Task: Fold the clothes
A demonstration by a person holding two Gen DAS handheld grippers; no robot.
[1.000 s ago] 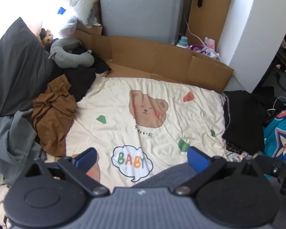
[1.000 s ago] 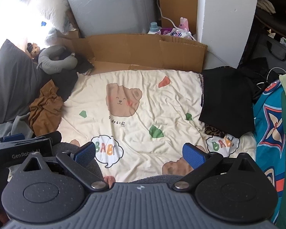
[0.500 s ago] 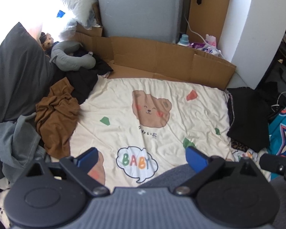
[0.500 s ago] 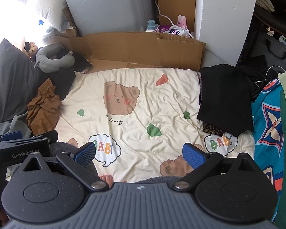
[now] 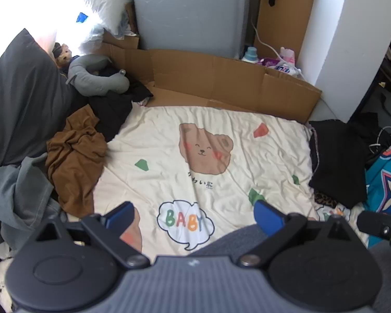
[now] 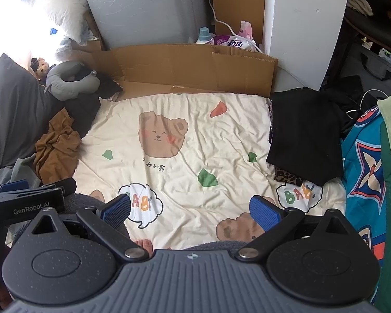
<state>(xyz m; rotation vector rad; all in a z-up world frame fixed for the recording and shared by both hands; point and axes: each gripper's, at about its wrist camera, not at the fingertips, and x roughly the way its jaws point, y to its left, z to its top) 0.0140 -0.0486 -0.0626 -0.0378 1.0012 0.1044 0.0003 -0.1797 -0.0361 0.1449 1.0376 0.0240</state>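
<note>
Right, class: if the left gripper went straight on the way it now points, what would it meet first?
Most likely the cream bear blanket, near its BABY cloud. The left gripper is open and empty, nothing lying between its fingers and the blanket; depth is unclear.

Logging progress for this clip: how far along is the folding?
Done: one flat black garment lies at the cream bear-print blanket's right edge. In hand: nothing; left gripper and right gripper are open. Left: crumpled brown garment and grey clothing.
</note>
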